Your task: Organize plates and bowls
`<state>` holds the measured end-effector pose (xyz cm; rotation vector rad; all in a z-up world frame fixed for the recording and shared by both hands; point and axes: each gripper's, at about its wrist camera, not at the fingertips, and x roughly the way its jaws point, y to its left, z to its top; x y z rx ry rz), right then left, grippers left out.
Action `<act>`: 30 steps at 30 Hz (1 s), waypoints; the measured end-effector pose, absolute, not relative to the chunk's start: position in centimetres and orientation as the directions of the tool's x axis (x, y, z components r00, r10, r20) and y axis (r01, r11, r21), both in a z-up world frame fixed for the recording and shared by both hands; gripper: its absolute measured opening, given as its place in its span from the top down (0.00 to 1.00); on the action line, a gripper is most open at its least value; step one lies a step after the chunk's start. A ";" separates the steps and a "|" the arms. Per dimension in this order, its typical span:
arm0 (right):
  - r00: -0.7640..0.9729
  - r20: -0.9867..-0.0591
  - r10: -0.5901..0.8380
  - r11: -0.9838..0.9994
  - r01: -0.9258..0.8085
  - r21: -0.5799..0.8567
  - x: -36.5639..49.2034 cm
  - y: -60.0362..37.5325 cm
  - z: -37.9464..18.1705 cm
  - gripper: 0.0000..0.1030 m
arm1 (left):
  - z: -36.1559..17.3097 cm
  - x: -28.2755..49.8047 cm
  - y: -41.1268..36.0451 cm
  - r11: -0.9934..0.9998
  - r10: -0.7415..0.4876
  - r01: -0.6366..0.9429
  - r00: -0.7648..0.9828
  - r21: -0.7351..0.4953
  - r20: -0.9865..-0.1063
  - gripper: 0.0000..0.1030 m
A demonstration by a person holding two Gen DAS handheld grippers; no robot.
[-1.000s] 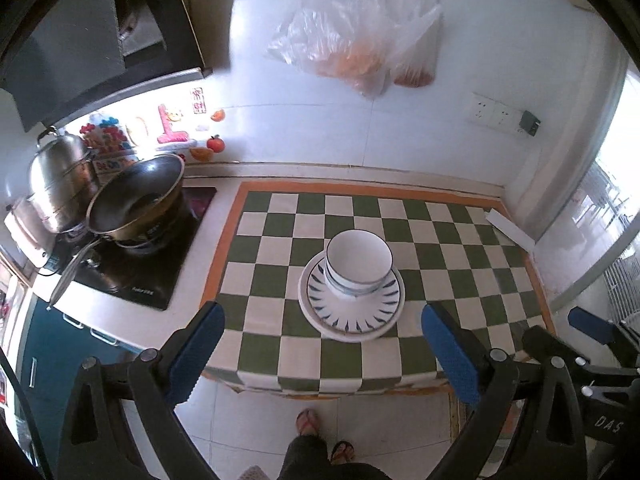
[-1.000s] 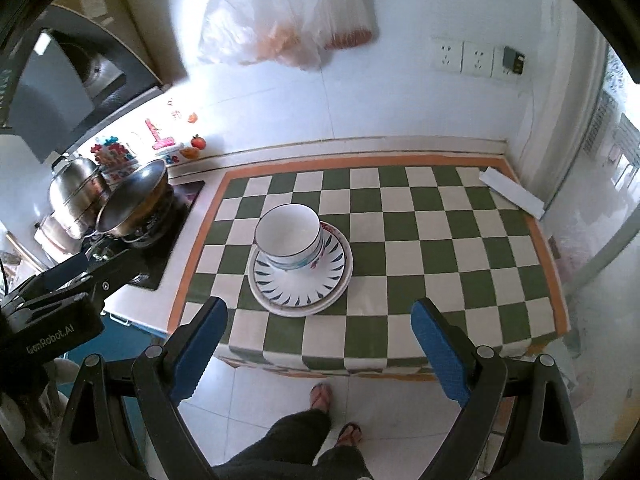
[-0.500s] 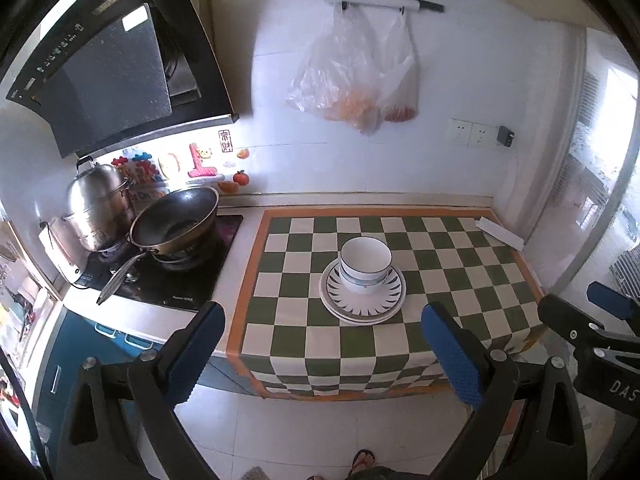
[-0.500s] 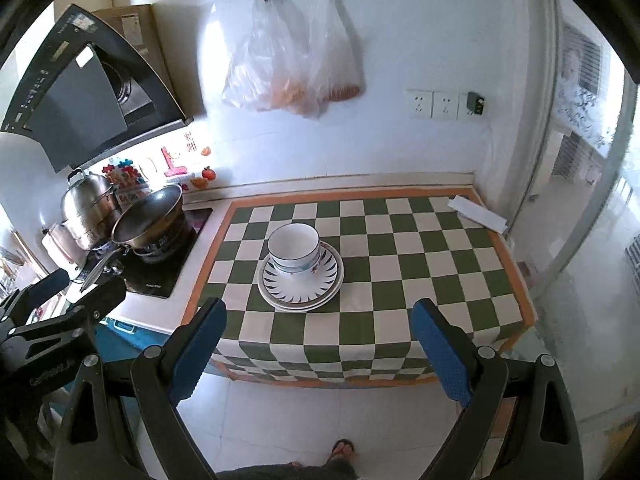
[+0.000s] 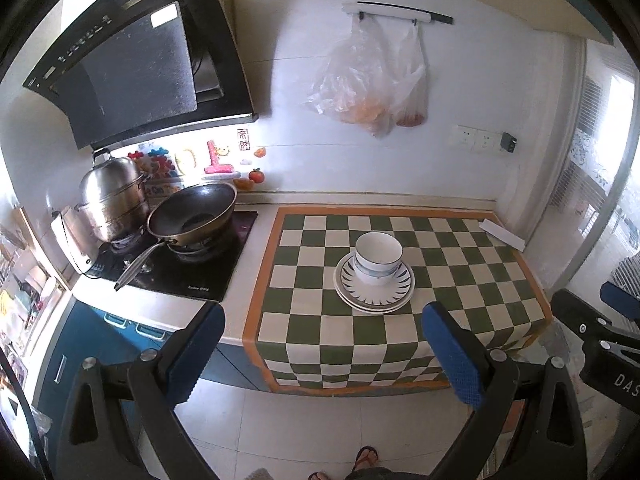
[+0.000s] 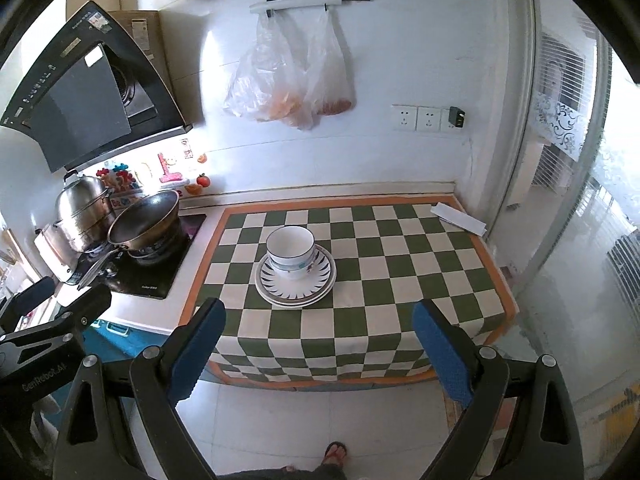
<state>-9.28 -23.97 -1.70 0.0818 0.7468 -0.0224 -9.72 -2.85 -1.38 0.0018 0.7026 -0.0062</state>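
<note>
A white bowl (image 5: pixel 378 256) sits on a small stack of plates (image 5: pixel 374 285) on the checked cloth (image 5: pixel 316 328) covering the worktop (image 5: pixel 240 280). Both tongs hang spread wide and empty, well back from the worktop edge: the left tongs (image 5: pixel 324 360) and the right tongs (image 6: pixel 318 354). The left view shows the right tool at 3 o'clock; the right view shows the left tool at 9 o'clock and a floral mark on the bowl. How many plates make the stack is hard to tell. At 10 o'clock from the bowl stand a wok (image 5: pixel 192 212) and a steel pot (image 5: pixel 112 200); plastic bags (image 6: pixel 292 76) hang at 12 o'clock.
</note>
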 end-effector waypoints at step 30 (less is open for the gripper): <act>0.737 -0.676 -0.011 0.996 0.065 0.056 -8.6 -23.1 -2.3 0.04 | -1.1 -9.4 -1.1 1.000 -0.011 0.014 0.768 0.000 -0.641 0.02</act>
